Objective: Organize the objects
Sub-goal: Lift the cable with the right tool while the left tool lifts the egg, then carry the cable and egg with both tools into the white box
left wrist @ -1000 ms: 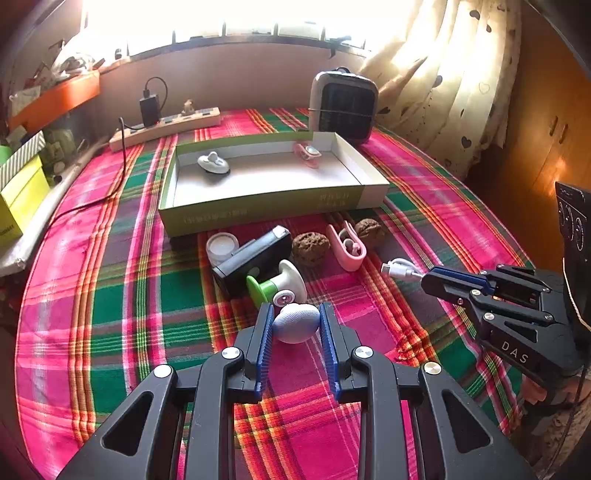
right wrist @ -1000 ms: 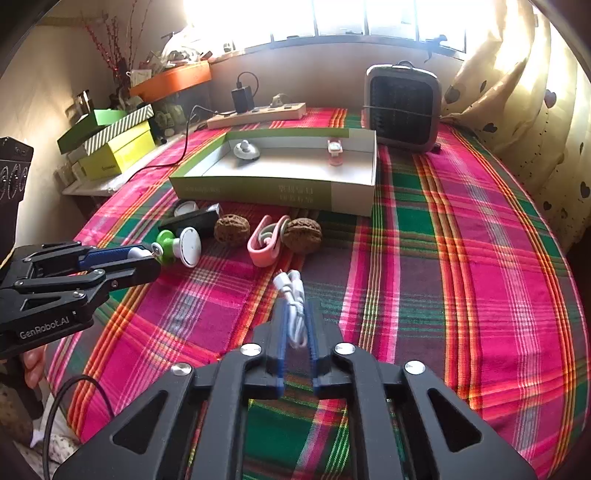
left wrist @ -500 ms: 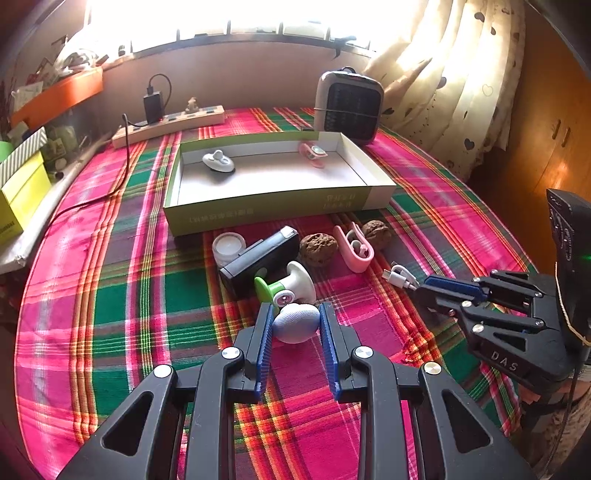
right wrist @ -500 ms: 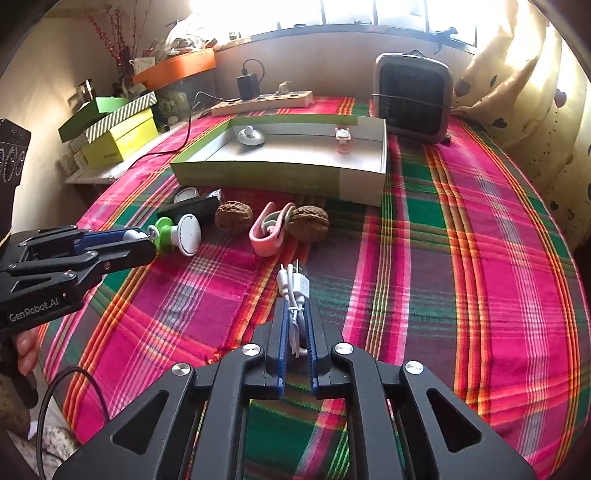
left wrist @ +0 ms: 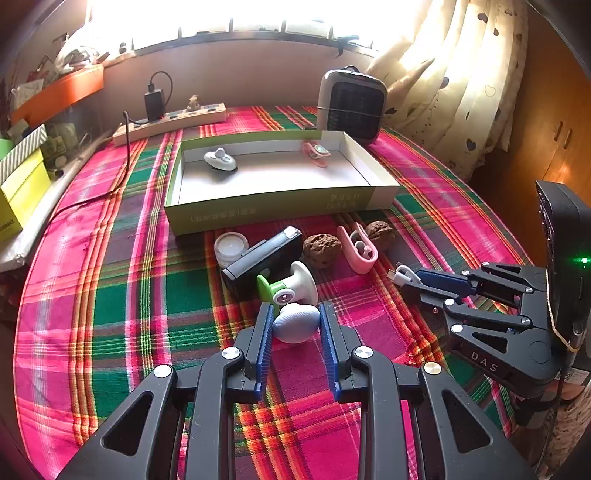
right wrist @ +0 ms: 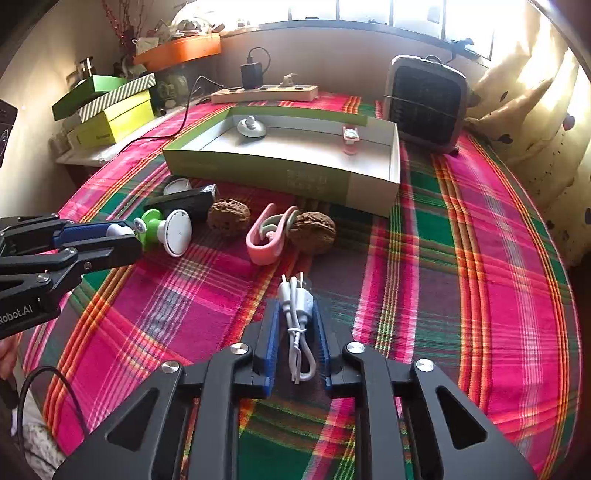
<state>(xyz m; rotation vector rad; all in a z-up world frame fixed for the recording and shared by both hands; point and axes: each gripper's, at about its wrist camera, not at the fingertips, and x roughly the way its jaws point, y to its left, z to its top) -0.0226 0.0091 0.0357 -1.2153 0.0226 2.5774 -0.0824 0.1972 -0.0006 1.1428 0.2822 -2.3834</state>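
Two grippers low over plaid tablecloth (left wrist: 110, 295).
Left gripper (left wrist: 296, 325) clamps pale egg-shaped object (left wrist: 295, 325); right gripper (right wrist: 297, 332) opening, white cable (right wrist: 297, 317) lying between its jaws.

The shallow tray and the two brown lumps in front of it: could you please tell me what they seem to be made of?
The tray looks like matte cardboard: thin folded walls, a green printed outside and a plain white inside. The brown lumps look like walnuts in the shell: a hard, dull, wrinkled surface with a seam, though carved wood cannot be ruled out.

Sunlight is blazing through the window (left wrist: 236, 14), heart-print curtain (left wrist: 461, 85) is hanging right, plaid-clothed surface (left wrist: 92, 258) is filling foreground, orange shelf (right wrist: 181, 50) is sitting left.
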